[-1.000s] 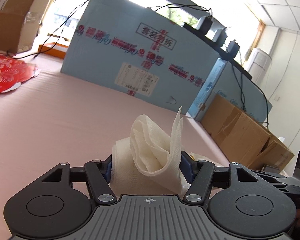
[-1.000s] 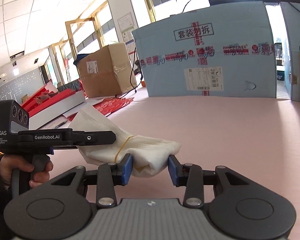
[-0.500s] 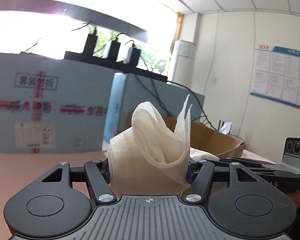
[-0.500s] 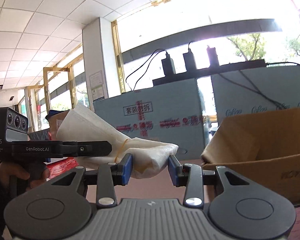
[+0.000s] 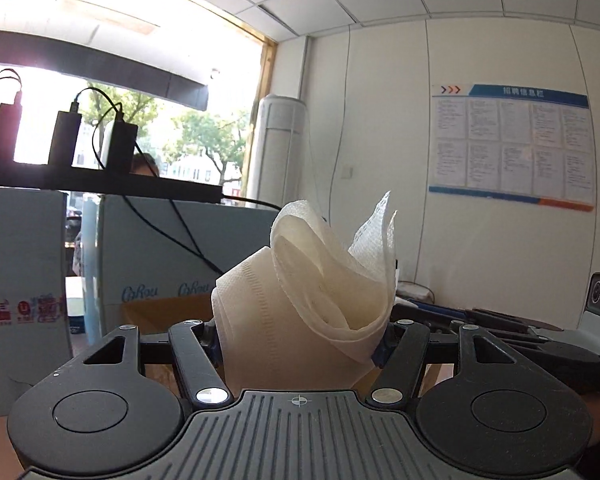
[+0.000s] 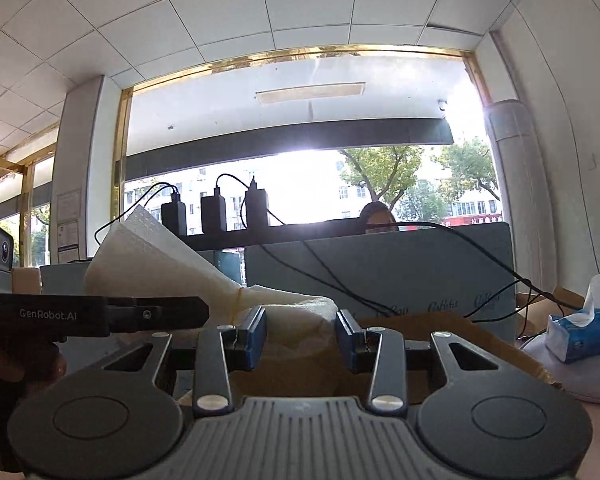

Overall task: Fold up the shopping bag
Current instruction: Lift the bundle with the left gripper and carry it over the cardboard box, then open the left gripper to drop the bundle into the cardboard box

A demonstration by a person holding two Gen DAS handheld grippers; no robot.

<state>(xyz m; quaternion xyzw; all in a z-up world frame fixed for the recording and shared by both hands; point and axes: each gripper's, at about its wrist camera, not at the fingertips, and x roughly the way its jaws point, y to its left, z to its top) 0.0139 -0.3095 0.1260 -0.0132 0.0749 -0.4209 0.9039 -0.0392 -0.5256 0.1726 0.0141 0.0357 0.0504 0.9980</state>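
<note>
The white non-woven shopping bag (image 5: 300, 300) is rolled into a bundle and held in the air between both grippers. My left gripper (image 5: 300, 342) is shut on the thick end, whose loose flaps stick up above the pads. In the right wrist view the bag (image 6: 292, 316) has a thin yellow band (image 6: 238, 300) around it, and its narrower end sits between the blue pads of my right gripper (image 6: 300, 338), which is shut on it. The left gripper's body (image 6: 100, 316) comes in from the left there, with a hand on its handle.
A brown cardboard box (image 6: 440, 328) lies just beyond the bag, with pale blue cartons (image 6: 380, 264) behind it. Chargers on a black strip (image 6: 216, 216) trail cables. A tissue pack (image 6: 588, 328) sits at the right. A person's head (image 6: 376, 216) shows behind the cartons.
Both grippers have risen and swung to the right with the bag still held. The pink tabletop has dropped out of view; the window, ceiling and wall now fill the frames.
</note>
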